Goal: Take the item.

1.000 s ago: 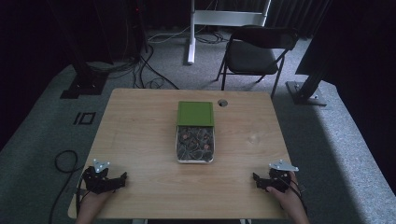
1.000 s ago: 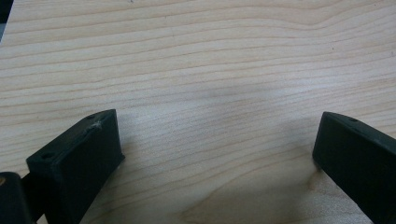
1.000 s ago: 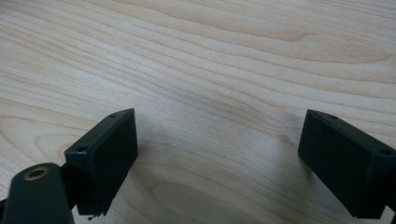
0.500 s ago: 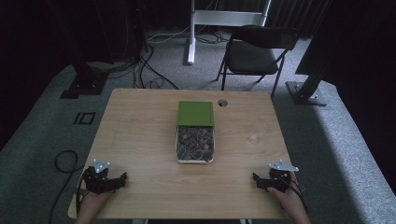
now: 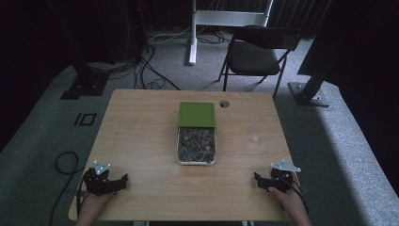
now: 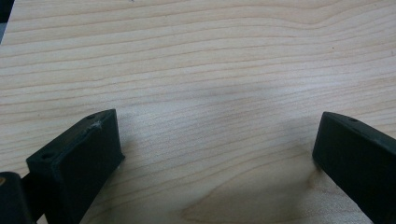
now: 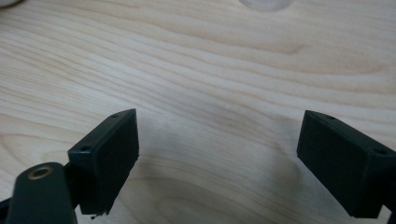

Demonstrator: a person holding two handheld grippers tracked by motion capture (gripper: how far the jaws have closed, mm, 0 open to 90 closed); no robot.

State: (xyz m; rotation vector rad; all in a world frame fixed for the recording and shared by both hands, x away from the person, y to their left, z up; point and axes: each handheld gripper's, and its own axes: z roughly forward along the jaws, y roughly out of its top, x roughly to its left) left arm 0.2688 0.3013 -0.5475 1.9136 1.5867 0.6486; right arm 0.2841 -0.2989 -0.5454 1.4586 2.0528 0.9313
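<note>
tray (image 5: 196,160): stood mid-table, a clear container of small dark mixed pieces, too small to tell apart. its green lid (image 5: 197,114) lay on the far side of the tray, touching or overlapping its far edge, so the contents stood open to reach; judged as readied for work on what was inside.

left gripper (image 5: 123,179): rested on the table (image 5: 141,136) near the front edge, well left of the tray and nearer the person. jaws wide apart, nothing between them but bare wood in the left gripper view.

right gripper (image 5: 257,176): rested well right of the tray, near the same front edge. jaws wide apart, empty, bare wood between them.

both sat as a parked pair, well apart from the tray, judged as a start posture.

chair (image 5: 261,51): stood beyond the tray, off the table.
</note>
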